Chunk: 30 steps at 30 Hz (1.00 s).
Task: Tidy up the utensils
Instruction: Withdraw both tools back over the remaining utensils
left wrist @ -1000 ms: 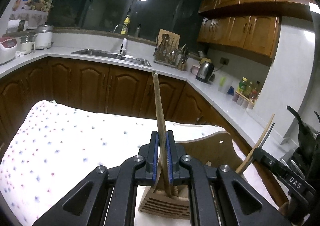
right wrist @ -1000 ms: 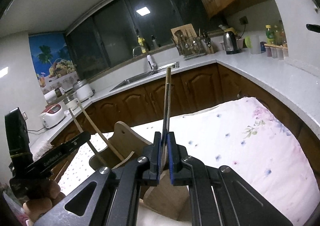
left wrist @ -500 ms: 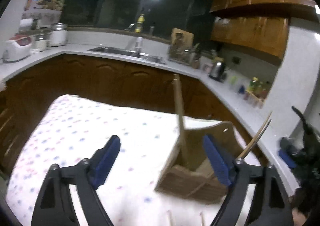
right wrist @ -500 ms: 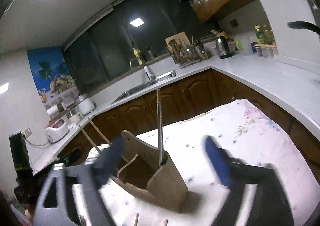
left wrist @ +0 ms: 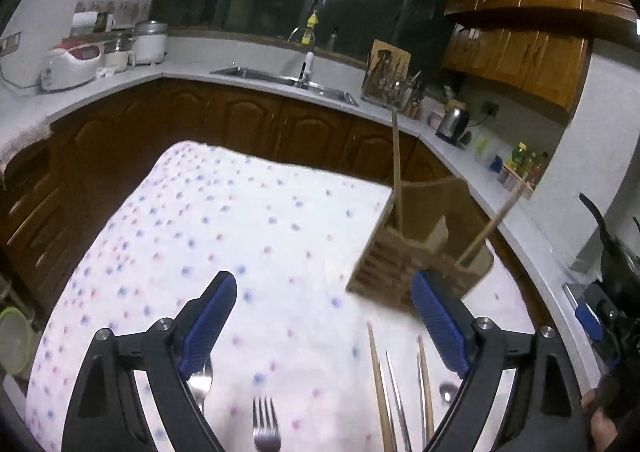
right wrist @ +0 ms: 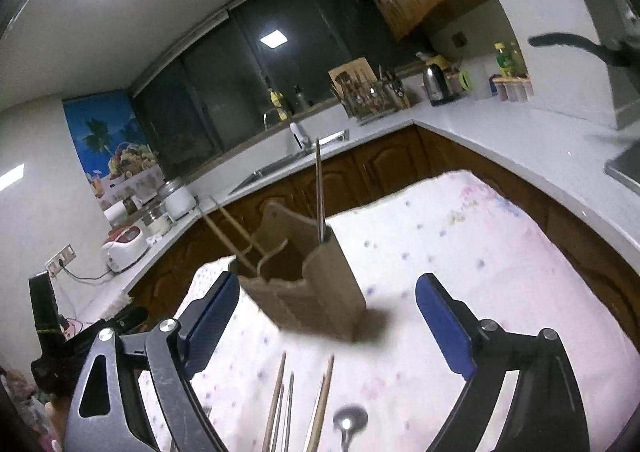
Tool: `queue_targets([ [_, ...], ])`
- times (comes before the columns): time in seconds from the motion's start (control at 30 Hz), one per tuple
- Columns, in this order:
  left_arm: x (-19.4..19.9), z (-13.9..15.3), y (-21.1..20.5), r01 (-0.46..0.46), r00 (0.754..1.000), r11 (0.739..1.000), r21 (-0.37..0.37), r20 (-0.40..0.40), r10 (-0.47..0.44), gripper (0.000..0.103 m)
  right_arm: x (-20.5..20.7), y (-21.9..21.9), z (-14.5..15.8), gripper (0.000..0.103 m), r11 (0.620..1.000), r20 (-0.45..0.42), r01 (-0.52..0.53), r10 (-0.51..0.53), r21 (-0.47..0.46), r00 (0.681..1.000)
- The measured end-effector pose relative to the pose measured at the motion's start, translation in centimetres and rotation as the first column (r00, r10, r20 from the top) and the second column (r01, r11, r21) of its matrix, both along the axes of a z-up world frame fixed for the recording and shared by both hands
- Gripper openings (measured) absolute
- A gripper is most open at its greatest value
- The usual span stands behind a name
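Wooden holder (right wrist: 308, 284) standing on spotted cloth (left wrist: 224, 236), keeping sticks (left wrist: 397, 176) upright. Forks (left wrist: 265, 426) lying nearby. Left gripper (left wrist: 324, 332) opening, empty. Right gripper (right wrist: 328, 316) gaping, empty. Showing no readable writing.

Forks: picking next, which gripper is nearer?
Left. Left gripper, jaws opening, empty, hovers over the forks; right gripper hovers beside them, over the chopsticks and spoon.

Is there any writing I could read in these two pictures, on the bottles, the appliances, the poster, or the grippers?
No text can be read in either view.
Bottles: labels too small and blurred.
Rice cooker: any marking is too blurred to tell.
Poster: palm trees and fruit, no legible words.
Kettle: no marking can be made out.
Left gripper and right gripper: no print shows on either.
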<state>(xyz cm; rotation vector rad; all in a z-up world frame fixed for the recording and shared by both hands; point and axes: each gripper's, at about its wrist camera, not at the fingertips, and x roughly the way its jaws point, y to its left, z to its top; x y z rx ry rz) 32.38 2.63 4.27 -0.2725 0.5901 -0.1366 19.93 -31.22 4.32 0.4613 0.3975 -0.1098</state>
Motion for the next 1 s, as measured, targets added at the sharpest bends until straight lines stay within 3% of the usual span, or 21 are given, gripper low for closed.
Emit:
queue_targets([
  [0.4,-6.1,0.0,0.8,0.027,0.997,0.999,0.016,-0.078,-0.026,0.089,-5.1,2.1,-1.5,0.092,1.0,-0.088,-0.027,0.027,-0.002,0.996],
  [0.77,-5.8,-0.2,-0.1,0.05,0.99,0.996,0.068,-0.138,-0.04,0.089,-4.0,3.9,-2.8,0.089,0.996,-0.16,-0.088,0.085,-0.014,0.984],
  [0.87,-4.5,-0.6,-0.6,0.067,0.985,0.995,0.079,-0.165,-0.053,0.089,-3.0,3.9,-3.4,0.078,0.995,-0.19,-0.098,0.093,-0.015,0.977],
  [1.0,-2.9,-1.1,-1.5,0.085,0.979,0.993,0.086,-0.191,-0.067,0.087,-1.2,3.7,-4.5,0.054,0.994,-0.238,-0.111,0.109,0.004,0.965],
])
